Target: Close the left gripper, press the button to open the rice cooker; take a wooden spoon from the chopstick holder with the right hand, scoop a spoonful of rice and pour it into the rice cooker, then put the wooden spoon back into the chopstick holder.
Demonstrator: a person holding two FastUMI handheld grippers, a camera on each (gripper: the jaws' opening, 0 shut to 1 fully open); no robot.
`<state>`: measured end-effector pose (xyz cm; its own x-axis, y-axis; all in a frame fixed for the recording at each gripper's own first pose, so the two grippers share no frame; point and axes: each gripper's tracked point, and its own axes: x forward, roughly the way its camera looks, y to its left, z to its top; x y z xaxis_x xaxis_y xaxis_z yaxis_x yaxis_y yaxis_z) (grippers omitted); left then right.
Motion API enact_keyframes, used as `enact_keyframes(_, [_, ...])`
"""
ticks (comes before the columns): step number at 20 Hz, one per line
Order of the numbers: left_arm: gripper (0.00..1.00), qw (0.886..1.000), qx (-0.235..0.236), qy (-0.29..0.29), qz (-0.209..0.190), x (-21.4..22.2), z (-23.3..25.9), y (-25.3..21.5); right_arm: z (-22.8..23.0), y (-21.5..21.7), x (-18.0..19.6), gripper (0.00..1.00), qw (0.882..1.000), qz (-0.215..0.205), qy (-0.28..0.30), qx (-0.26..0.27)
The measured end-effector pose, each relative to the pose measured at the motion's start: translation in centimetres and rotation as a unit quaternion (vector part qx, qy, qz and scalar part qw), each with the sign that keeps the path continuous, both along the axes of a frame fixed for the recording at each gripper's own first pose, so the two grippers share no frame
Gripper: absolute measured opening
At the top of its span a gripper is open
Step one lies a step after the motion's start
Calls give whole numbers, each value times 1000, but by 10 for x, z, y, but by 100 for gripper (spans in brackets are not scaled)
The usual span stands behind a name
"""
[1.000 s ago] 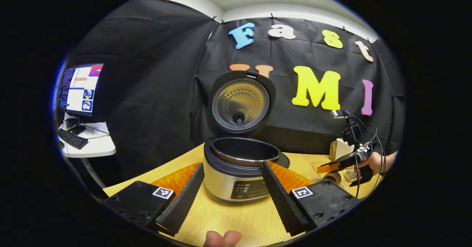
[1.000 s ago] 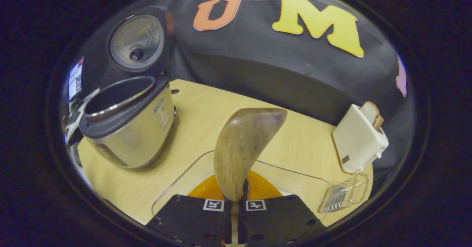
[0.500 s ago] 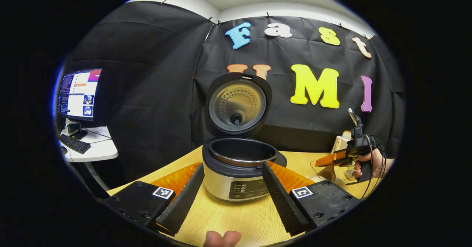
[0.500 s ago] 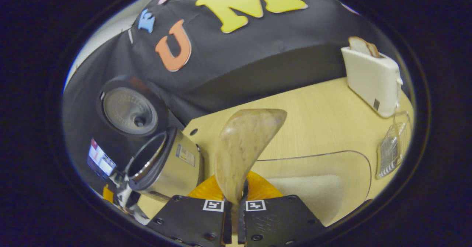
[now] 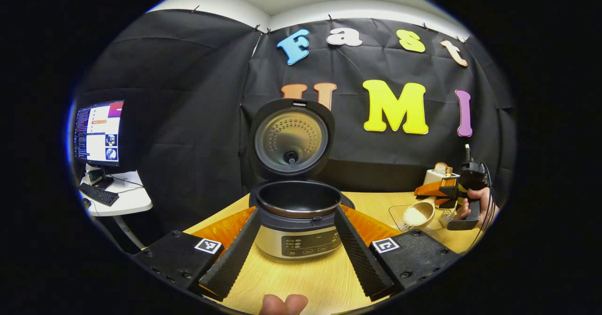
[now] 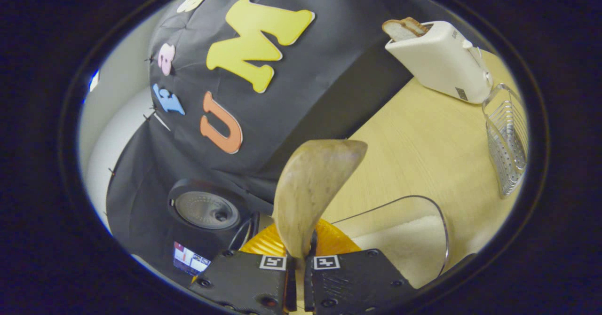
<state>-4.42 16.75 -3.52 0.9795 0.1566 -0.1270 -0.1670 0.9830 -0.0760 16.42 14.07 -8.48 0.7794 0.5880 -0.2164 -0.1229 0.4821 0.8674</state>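
Observation:
The rice cooker stands open at the table's middle, lid upright and dark inner pot empty. My left gripper is open, its fingers framing the cooker's front without touching it. In the left gripper view, my right gripper, held by a hand, hovers at the far right, shut on the wooden spoon, whose bowl holds white rice. In the right gripper view the spoon rises from the shut right gripper, above the clear rice container. The metal chopstick holder stands beyond.
A white toaster with a bread slice sits at the table's back right, by the chopstick holder. A monitor and keyboard stand on a side desk to the left. Bare wooden tabletop lies between cooker and toaster.
The right gripper rolled and came up out of the rice container with the spoon, now carrying rice. The left gripper drew back slightly; the cooker sits lower in its view.

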Motion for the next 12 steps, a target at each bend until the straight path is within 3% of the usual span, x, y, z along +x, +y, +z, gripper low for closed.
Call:
enact_keyframes(8, [100, 1000, 15, -7, 6, -2, 7, -6, 28, 0, -3, 7, 994, -15, 0, 105])
enact_keyframes(11, [100, 1000, 12, -4, 15, -5, 1, 4, 38, 28, -5, 2, 992, -3, 5, 127])
enact_keyframes(12, [93, 1000, 9, -2, 16, -6, 0, 6, 41, 38, -4, 3, 990, 2, 10, 137])
